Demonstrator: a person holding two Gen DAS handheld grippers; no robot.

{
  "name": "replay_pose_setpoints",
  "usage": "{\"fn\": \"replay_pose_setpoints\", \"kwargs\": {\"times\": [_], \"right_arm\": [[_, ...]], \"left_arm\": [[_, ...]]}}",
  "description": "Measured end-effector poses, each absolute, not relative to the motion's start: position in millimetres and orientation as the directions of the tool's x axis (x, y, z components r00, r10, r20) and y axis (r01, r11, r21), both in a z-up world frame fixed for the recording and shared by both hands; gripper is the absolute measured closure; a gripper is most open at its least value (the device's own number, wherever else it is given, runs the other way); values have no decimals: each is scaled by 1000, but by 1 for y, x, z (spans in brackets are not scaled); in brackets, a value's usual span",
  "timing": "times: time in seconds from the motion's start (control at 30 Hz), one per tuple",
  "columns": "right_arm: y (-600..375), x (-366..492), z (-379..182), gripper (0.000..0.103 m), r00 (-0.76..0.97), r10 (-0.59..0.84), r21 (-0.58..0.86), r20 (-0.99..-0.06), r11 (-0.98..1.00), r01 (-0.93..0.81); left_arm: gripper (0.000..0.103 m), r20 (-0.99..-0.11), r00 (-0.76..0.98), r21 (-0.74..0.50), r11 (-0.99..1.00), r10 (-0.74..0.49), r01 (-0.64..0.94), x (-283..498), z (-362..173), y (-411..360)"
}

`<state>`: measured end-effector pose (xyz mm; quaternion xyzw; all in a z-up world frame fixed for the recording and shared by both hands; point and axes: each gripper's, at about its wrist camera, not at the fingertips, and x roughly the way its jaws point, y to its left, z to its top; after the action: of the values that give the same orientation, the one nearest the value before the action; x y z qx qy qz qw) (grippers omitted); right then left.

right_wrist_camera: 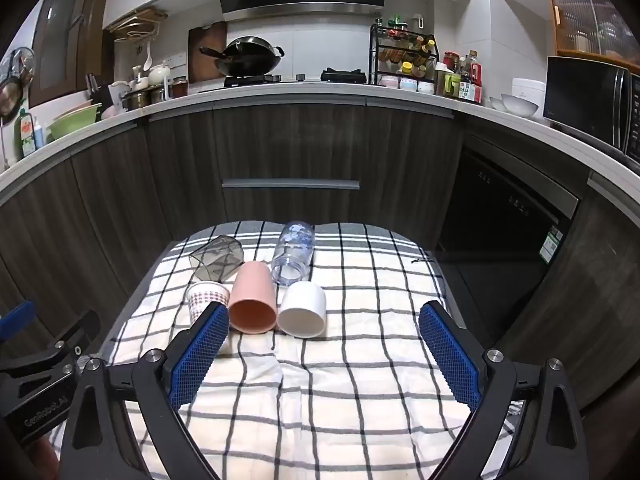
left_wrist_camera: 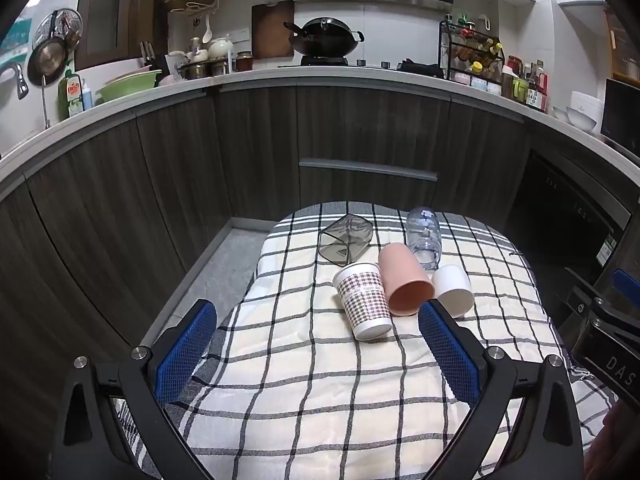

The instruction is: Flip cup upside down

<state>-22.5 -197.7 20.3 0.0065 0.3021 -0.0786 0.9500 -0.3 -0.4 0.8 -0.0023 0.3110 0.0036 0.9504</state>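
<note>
Five vessels lie on their sides in a cluster on the desk, which is covered by a cream cloth with black checks (right_wrist_camera: 360, 392), at the centre of both views. The salmon-pink plastic cup (right_wrist_camera: 253, 300) sits in the middle of the near row, mouth toward the camera, touching the plain white cup (right_wrist_camera: 303, 310) on its right and the paper cup with a red houndstooth print (left_wrist_camera: 365, 300) on its left. Behind them lie a smoky grey square container (left_wrist_camera: 346, 238) and a clear plastic bottle (right_wrist_camera: 293, 254).

The left gripper (left_wrist_camera: 318, 356) holds its jaws wide, empty, in the lower frame of its view, short of the cups. The right gripper (right_wrist_camera: 320, 356) is likewise spread wide and empty.

Bare cloth fills the lower half of both views and the right side beyond the white cup. The desk's far edge meets dark wood-grain cabinets (right_wrist_camera: 288, 144).
</note>
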Motion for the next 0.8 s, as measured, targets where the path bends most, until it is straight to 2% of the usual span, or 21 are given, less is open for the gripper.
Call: {"fn": "replay_pose_setpoints", "kwargs": {"times": [0.8], "right_arm": [[-198, -22, 19, 7, 808, -136, -17, -574, 988, 155]], "left_arm": [[0, -603, 798, -8, 1000, 0, -6, 2, -4, 1]]}}
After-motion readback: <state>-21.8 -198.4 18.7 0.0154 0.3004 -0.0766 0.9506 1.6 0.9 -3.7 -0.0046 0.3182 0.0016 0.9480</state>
